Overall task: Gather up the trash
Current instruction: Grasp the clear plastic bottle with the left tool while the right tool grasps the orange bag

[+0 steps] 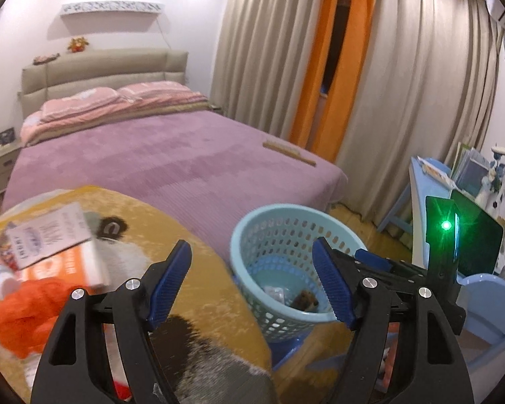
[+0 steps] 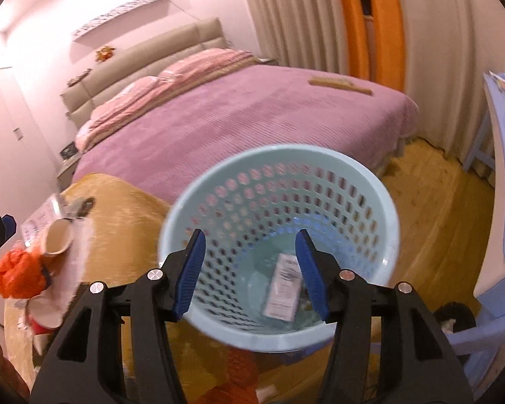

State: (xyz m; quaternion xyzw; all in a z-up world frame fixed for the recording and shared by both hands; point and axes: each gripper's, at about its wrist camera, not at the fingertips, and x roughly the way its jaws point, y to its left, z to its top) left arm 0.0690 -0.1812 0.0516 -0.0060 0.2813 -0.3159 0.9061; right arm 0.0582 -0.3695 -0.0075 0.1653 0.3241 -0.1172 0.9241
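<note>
right wrist view: the right gripper hangs over the basket, its blue jaws spread with nothing pinched between them. seen through the gap, a small white box lies tilted on the basket floor, blurred. the basket is pale blue, pierced with holes, and stands on the floor just beside a round table with a yellow cover. on the table's left part sit an orange bag, a paper cup on its side and a book, close together. the edge of the left gripper shows at the far left.

left wrist view: the left gripper is over the table edge, jaws wide apart and empty. the basket is to its right, with a brown lump and something pale on its floor. the book and bag lie at left. behind is a bed with a purple cover, a flat brown stick near its far corner.
</note>
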